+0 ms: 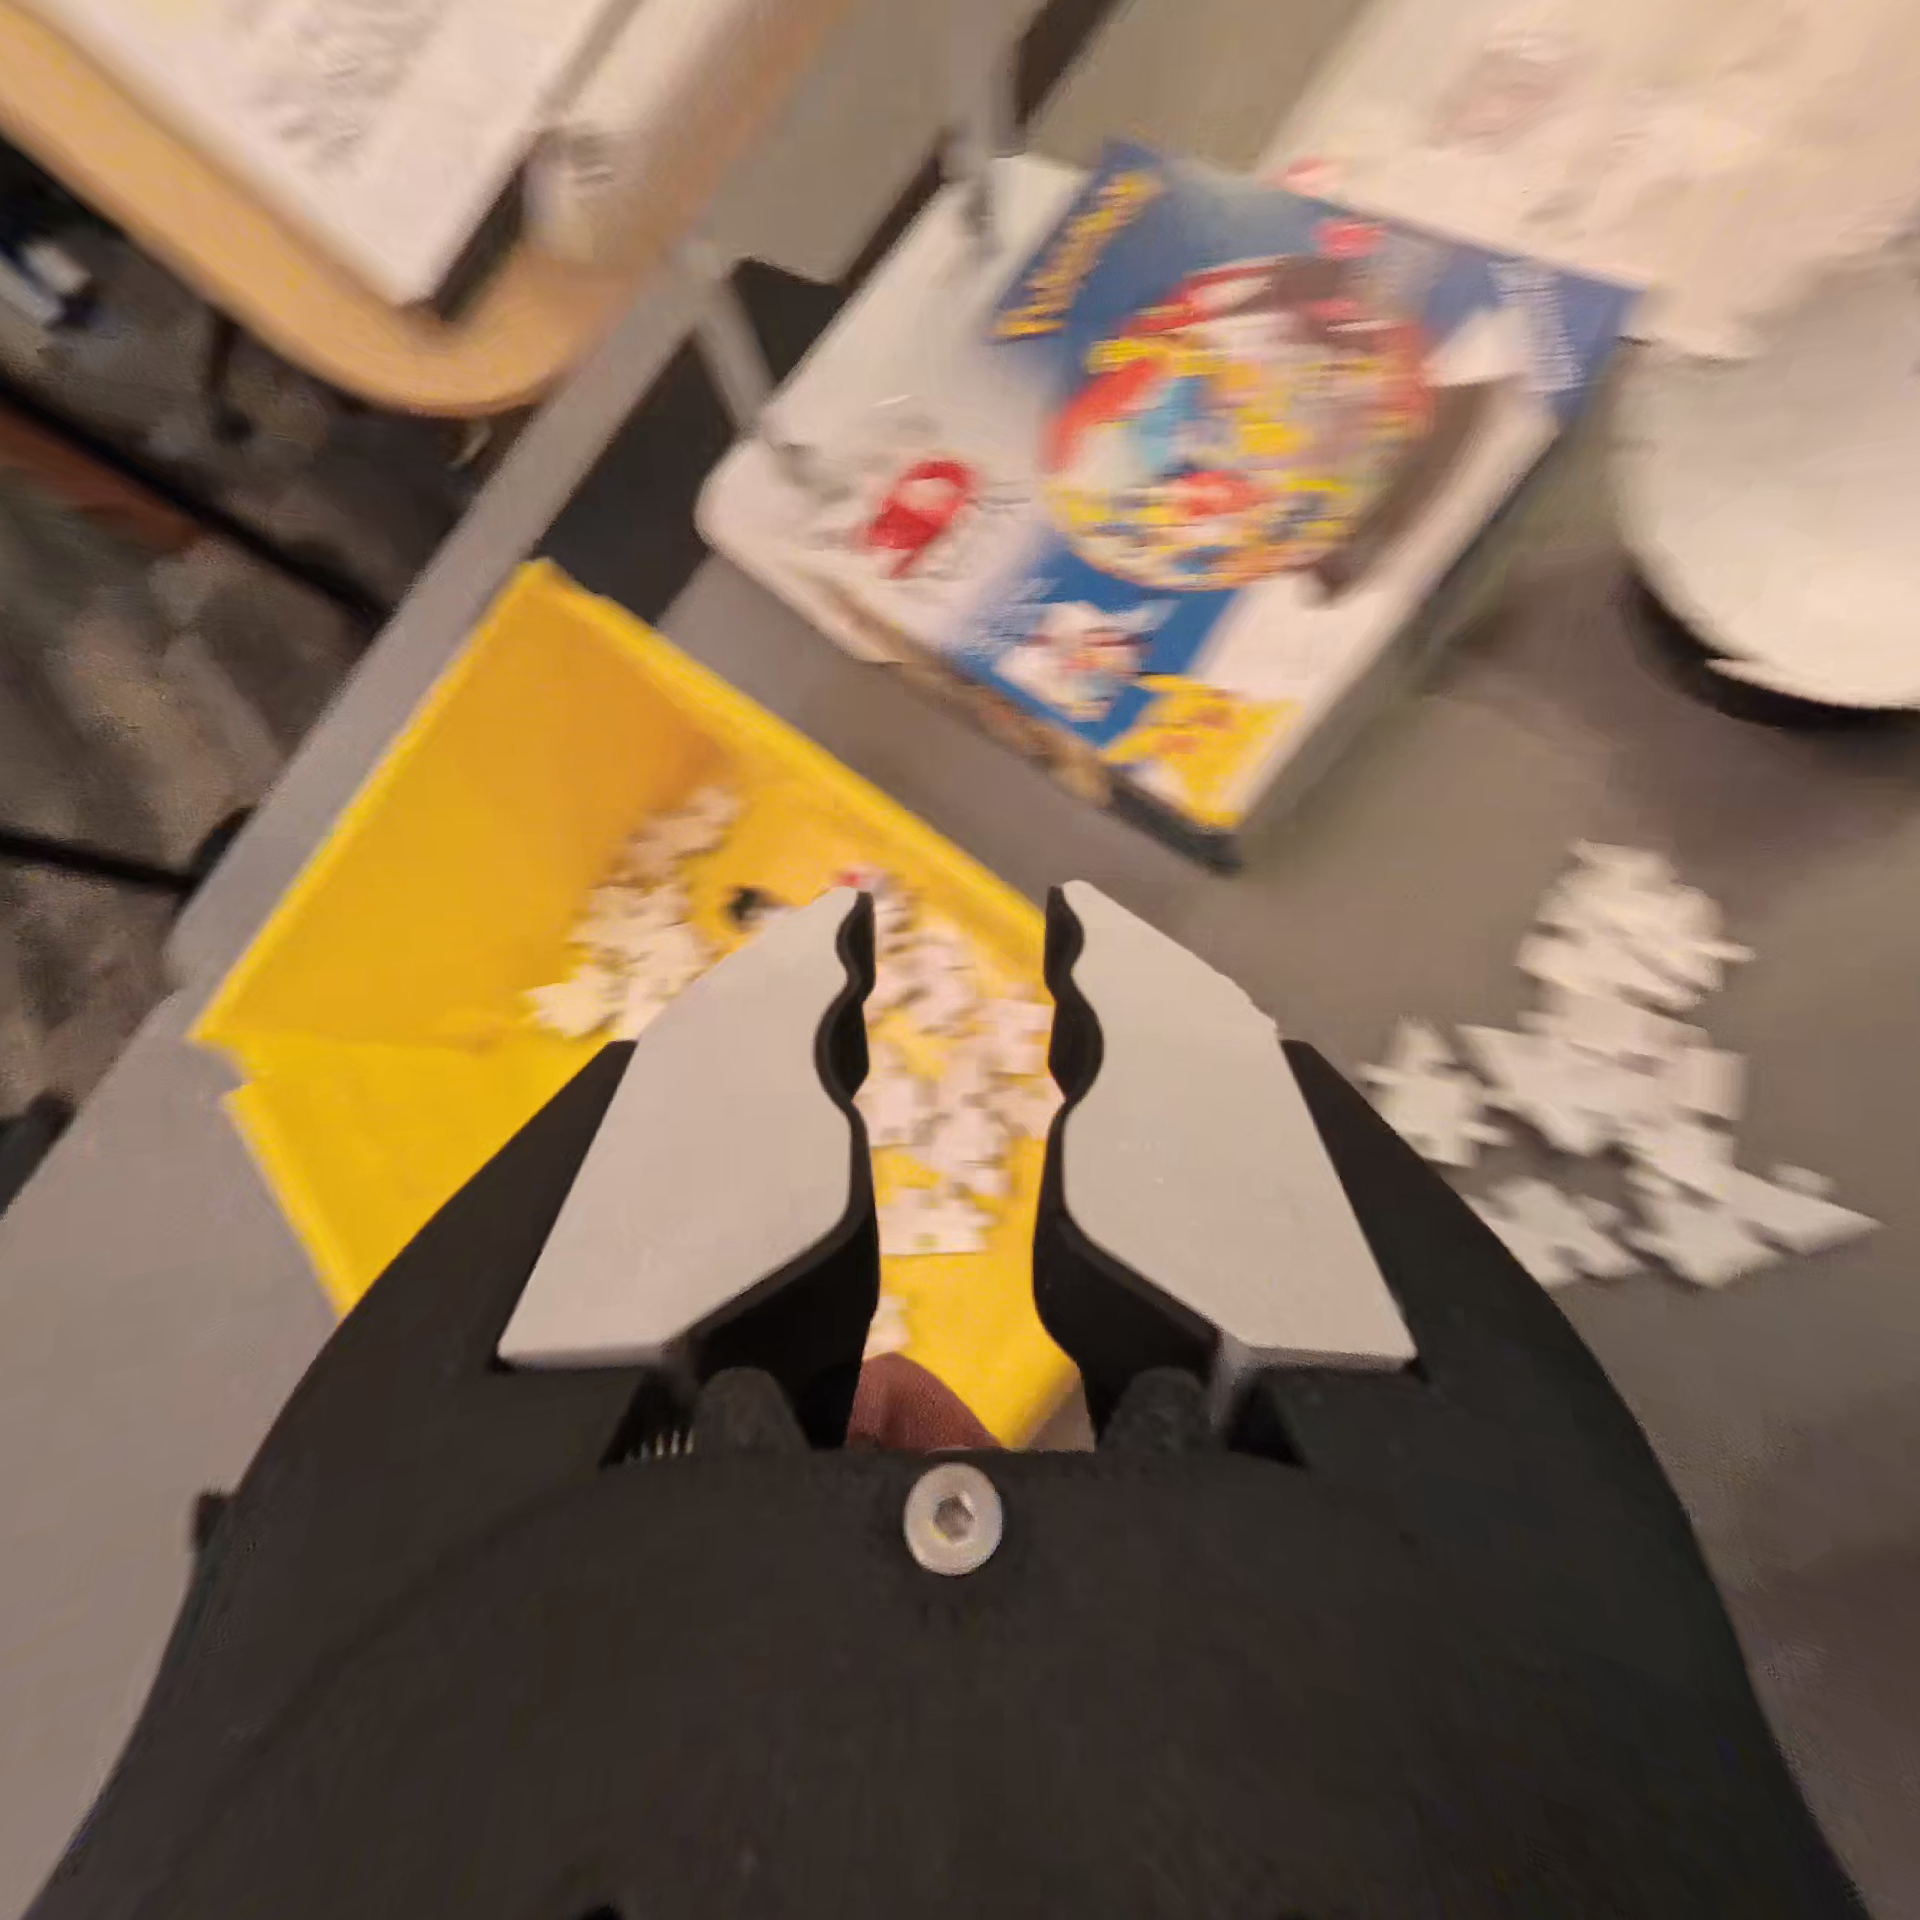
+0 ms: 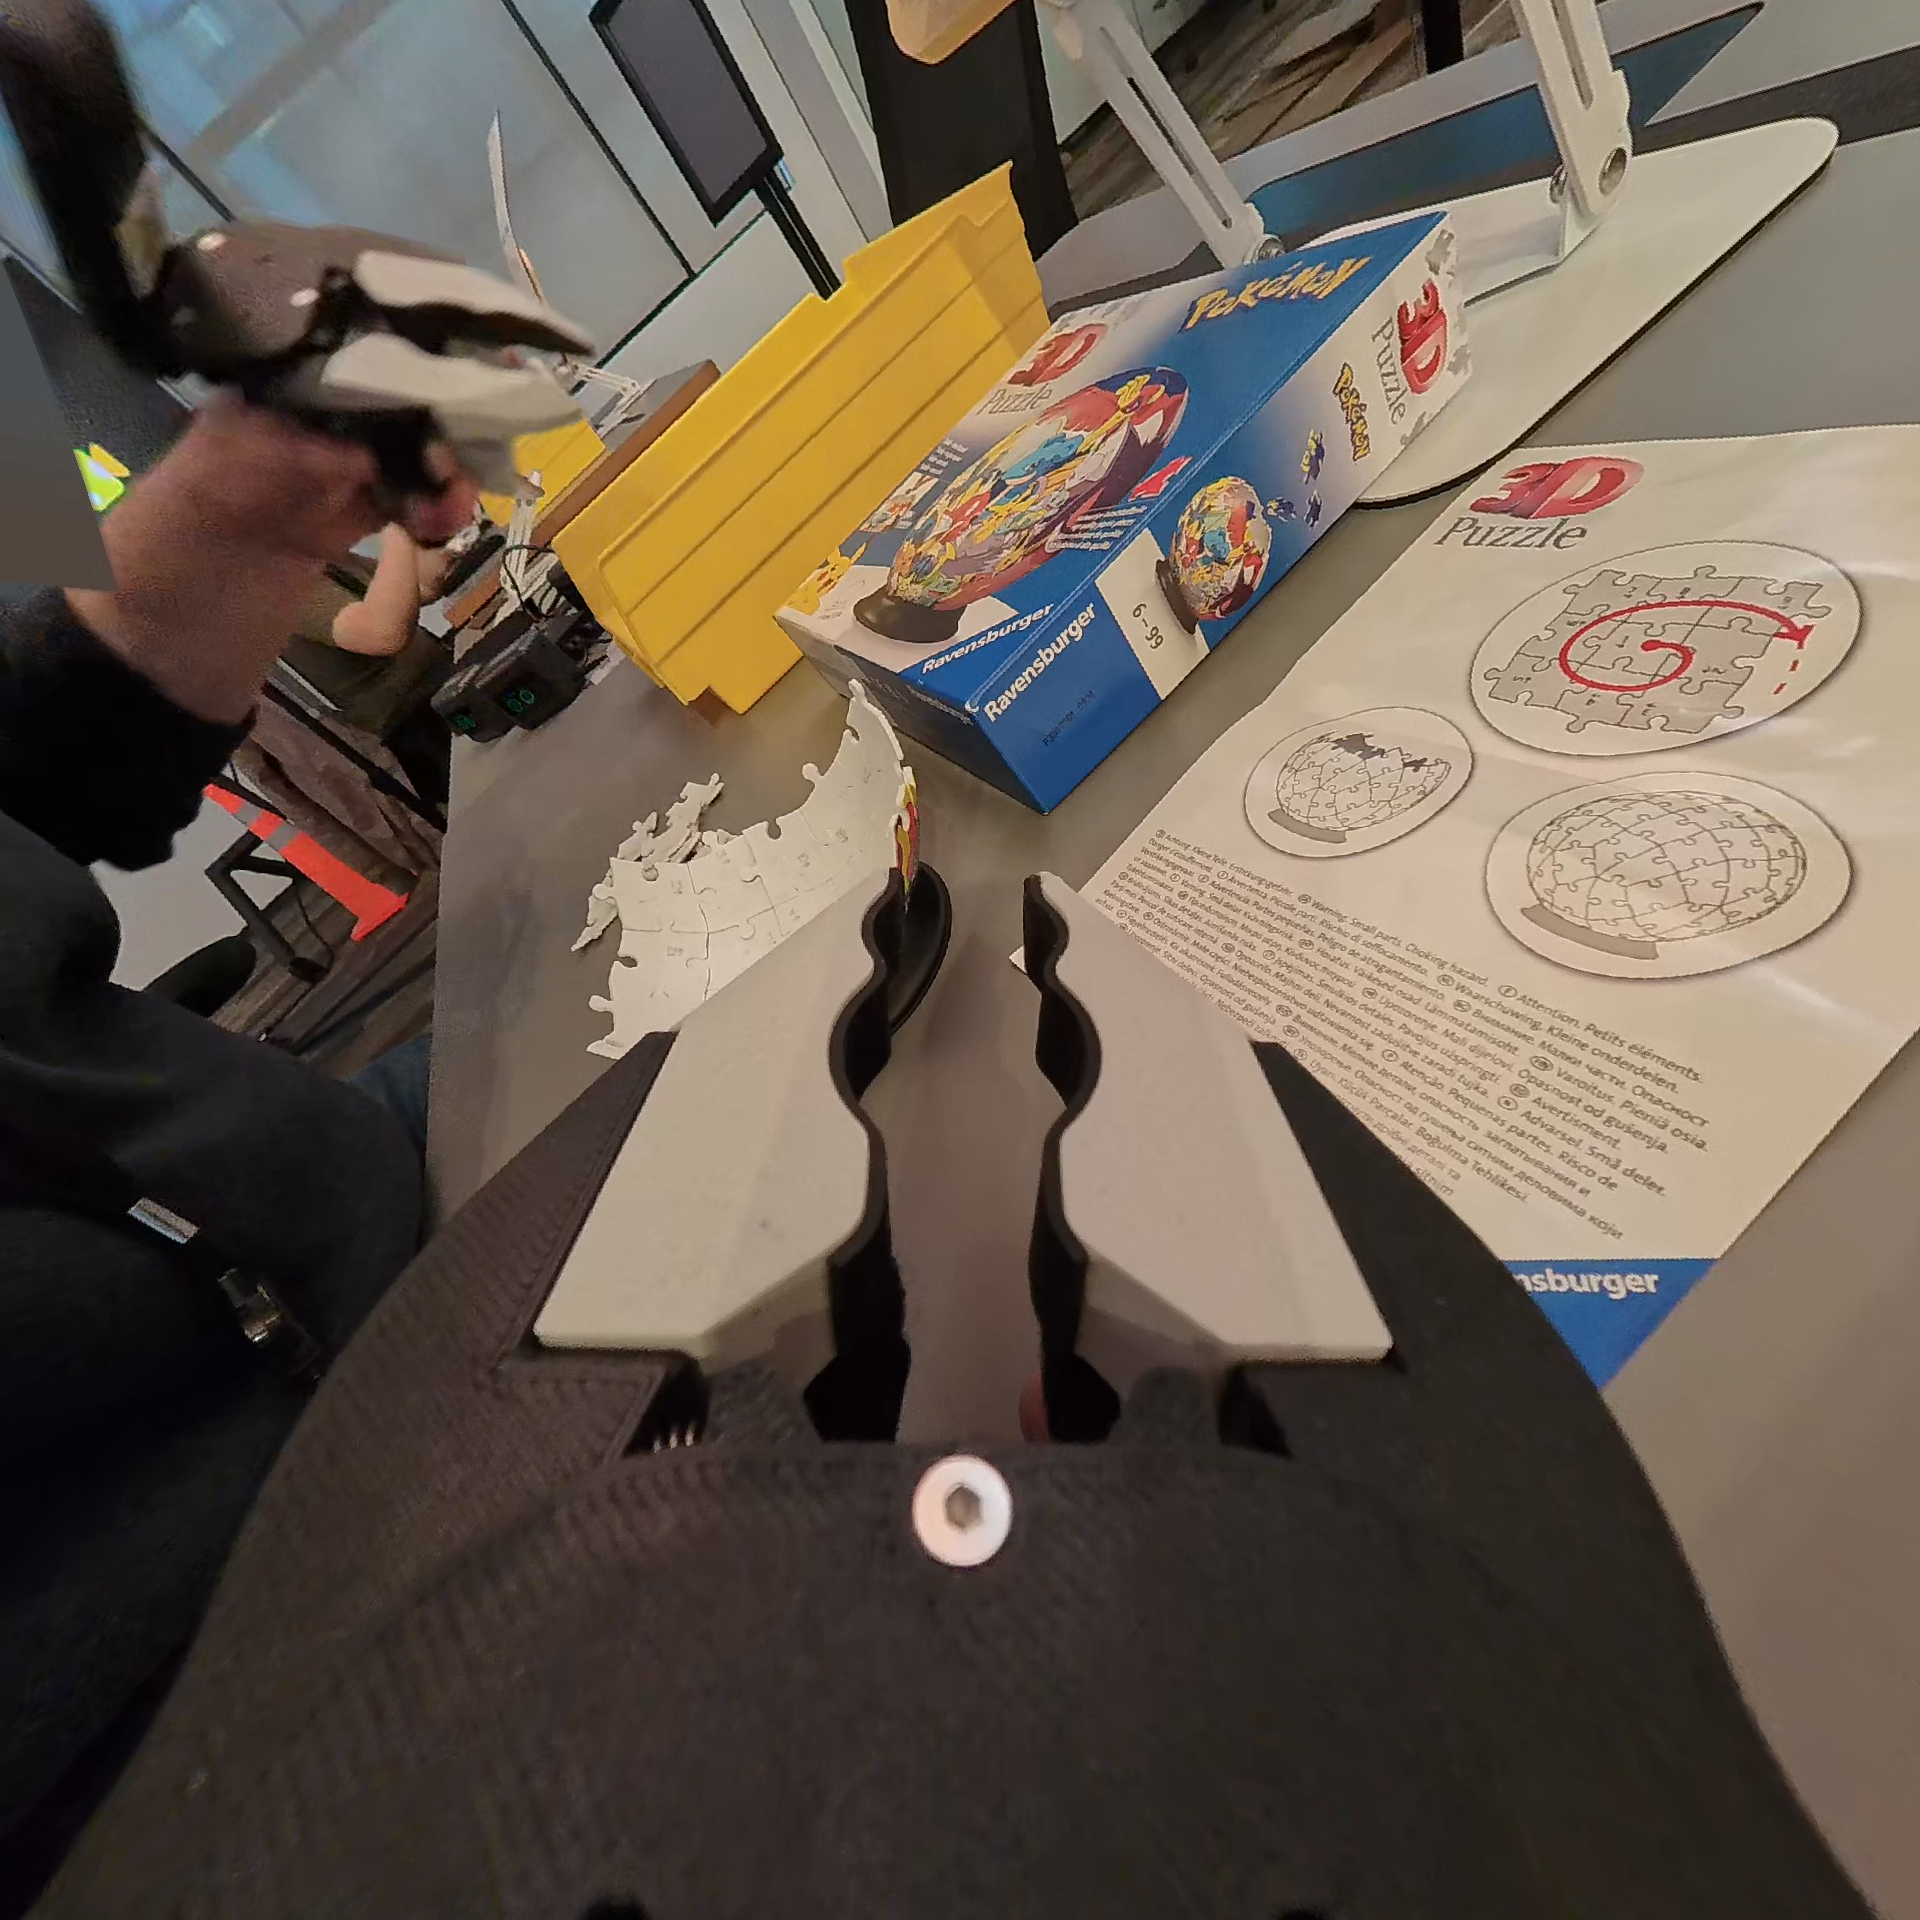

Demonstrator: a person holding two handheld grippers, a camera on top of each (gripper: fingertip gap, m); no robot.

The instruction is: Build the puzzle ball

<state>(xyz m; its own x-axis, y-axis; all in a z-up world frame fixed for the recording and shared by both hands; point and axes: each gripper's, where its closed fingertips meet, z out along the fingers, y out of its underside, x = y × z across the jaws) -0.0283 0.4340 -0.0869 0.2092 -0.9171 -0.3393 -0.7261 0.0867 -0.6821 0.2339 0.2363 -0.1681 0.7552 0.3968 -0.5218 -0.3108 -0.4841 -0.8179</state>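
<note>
Two empty claws, left claw (image 1: pixel 958 914) and right claw (image 2: pixel 961 899) both apart, grey table (image 2: pixel 582 790), yellow bin (image 1: pixel 416 883), puzzle box (image 2: pixel 1122 499)

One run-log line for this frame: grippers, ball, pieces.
left gripper: open, empty, above yellow bin of loose pieces | right gripper: open, empty | partly built ball: on table, unheld

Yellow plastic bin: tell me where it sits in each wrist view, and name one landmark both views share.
Left wrist view: the yellow plastic bin lies left of centre, at the table edge, loose white pieces inside, partly behind the claw.
Right wrist view: it stands upper centre, left of the box.
Shared landmark: the blue cardboard puzzle box, beside the bin in both.
</note>
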